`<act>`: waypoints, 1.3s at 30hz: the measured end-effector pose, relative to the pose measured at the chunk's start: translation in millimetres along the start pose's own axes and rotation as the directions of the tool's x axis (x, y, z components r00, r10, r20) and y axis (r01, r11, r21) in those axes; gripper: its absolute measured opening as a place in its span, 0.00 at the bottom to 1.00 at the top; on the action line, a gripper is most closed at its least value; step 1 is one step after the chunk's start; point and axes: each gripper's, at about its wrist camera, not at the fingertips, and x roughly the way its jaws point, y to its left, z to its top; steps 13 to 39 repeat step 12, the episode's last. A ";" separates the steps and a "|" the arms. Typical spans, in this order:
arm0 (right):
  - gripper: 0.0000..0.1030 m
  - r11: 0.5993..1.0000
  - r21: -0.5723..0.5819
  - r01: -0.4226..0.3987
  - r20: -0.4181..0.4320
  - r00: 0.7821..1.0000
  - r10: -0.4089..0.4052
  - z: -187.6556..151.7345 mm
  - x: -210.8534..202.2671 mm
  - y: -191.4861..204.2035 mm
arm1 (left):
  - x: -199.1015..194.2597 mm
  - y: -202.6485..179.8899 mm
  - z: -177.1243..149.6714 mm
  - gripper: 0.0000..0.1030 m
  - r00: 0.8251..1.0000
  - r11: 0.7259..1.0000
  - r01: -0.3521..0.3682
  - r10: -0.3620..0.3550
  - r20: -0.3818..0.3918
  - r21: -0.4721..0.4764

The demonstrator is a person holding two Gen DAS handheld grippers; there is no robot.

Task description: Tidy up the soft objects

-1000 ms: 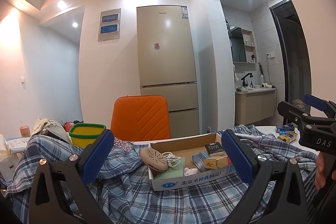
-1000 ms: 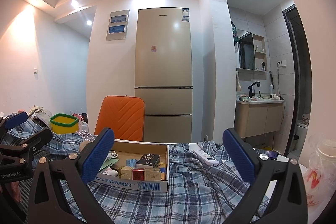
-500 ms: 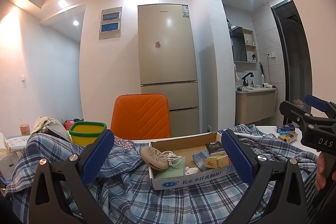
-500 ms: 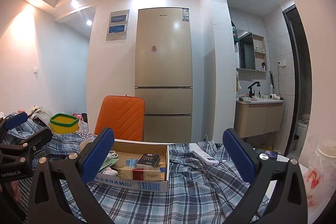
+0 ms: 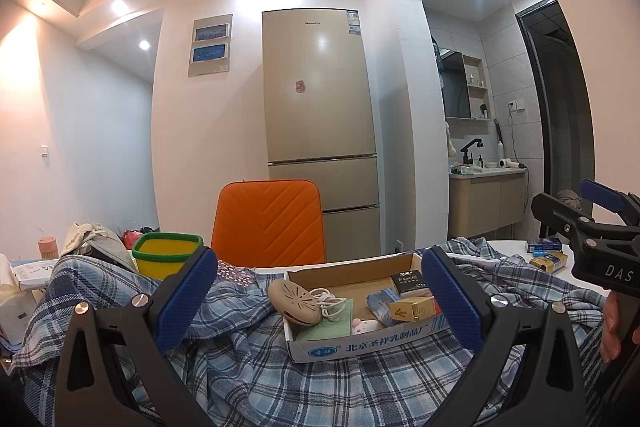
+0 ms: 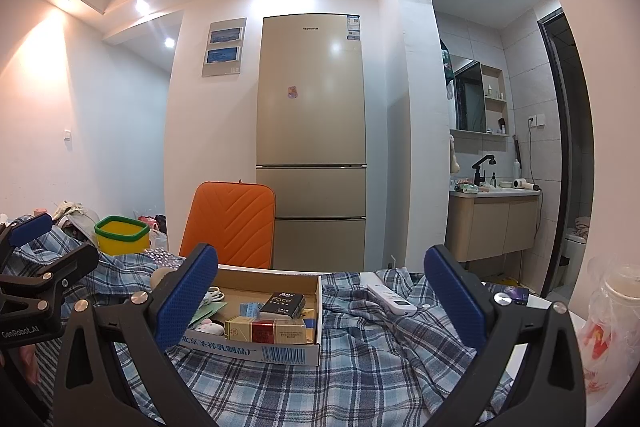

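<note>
Two hand-held grippers hung side by side above a table covered by a rumpled blue plaid cloth [image 5: 248, 379], the soft thing most likely to be organized. At far left, the cloth rose in a heap in front of a yellow tub with a green rim [image 5: 168, 253]. From there it ran left to right across the whole table, under and around a shallow cardboard box [image 5: 360, 341] of small packets, and on to the right, where a white remote control [image 6: 392, 301] lay on its folds. The left gripper [image 5: 316, 303] had both blue pads spread wide and empty, and the box sat straight ahead between them. The right gripper [image 6: 320, 303] was likewise spread wide and held nothing; from it the box lay ahead and to the left, with open cloth directly below. Judging by this, the cloth was within reach of both, the left nearer the heap, the right nearer the remote. Compared with one second earlier, almost nothing differed: the left camera's view had shifted very slightly, and the right one matched.
</note>
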 end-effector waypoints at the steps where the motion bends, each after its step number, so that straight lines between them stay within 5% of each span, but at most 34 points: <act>1: 1.00 1.000 -0.002 0.000 0.000 1.000 0.000 -0.3 -0.3 -0.1 | -0.4 0.1 0.1 1.00 1.000 1.000 0.000 0.000 0.000 0.000; 39: 1.00 1.000 -0.002 0.001 -0.003 1.000 -0.001 -0.3 -0.6 -0.6 | -0.2 0.2 0.1 1.00 1.000 1.000 0.000 0.000 0.000 0.000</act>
